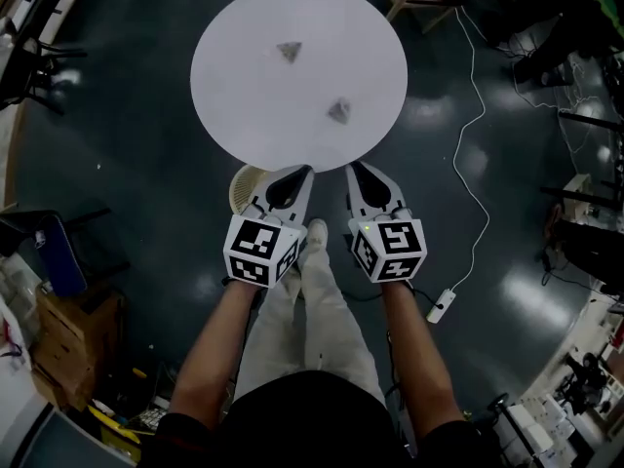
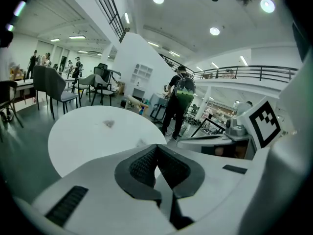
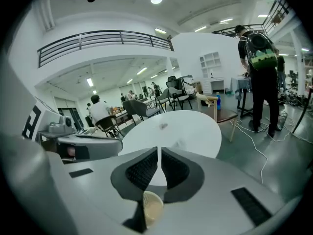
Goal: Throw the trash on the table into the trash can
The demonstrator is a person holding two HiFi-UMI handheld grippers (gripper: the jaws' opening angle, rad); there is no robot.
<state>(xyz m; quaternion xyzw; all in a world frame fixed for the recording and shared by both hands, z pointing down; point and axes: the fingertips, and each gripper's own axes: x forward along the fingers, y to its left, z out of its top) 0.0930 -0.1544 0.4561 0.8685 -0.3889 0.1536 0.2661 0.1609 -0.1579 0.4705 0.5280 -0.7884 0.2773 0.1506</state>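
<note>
On the round bench (image 1: 244, 76) | far trash scrap (image 1: 290, 53) and near trash scrap (image 1: 338, 112) lie well apart | your left gripper (image 1: 300, 171) and right gripper (image 1: 355, 168) hover at its near edge, both clenched, empty | trash can (image 1: 246, 189) sits below that edge

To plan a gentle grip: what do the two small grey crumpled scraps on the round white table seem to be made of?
The far grey scrap and near grey scrap: probably crumpled paper or tissue, matte; creased, peaked shapes with soft shadows suggest this. Too small to be sure.
</note>
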